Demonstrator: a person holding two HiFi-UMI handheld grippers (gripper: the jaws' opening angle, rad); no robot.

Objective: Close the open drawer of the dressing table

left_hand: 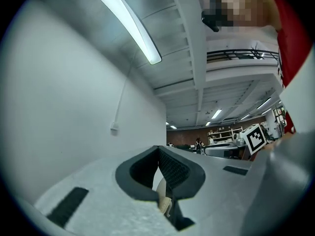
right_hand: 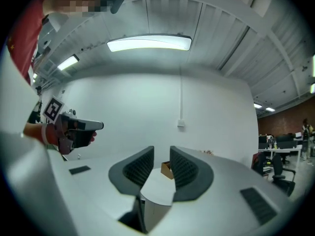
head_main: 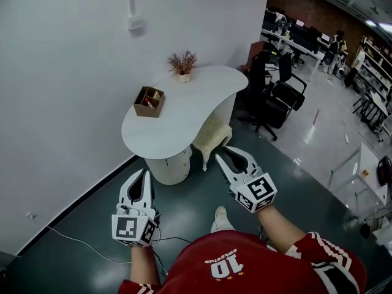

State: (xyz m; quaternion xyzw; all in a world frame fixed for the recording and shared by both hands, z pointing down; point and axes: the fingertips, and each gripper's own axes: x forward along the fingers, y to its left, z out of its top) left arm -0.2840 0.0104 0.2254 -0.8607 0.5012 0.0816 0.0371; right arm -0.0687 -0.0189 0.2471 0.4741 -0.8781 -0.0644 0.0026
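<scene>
The white dressing table (head_main: 177,118) stands against the wall, with a curved top and a round drawer base (head_main: 171,164) below it. From here I cannot tell how far any drawer stands out. On top are a brown box (head_main: 149,101) and a small dried plant (head_main: 182,63). My left gripper (head_main: 146,173) hovers short of the base, jaws together and empty (left_hand: 158,149). The right gripper (head_main: 222,153) is held near the stool, level, with a narrow gap between its pads and nothing in it (right_hand: 161,152). Through that gap I see the table (right_hand: 157,193) and the box (right_hand: 166,169).
A cream stool (head_main: 213,136) is tucked under the table's right side. Black office chairs (head_main: 275,94) and desks fill the room beyond. A white wall (head_main: 61,103) runs along the left. A cable (head_main: 79,244) trails on the dark floor, and the person's shoe (head_main: 219,216) is below the grippers.
</scene>
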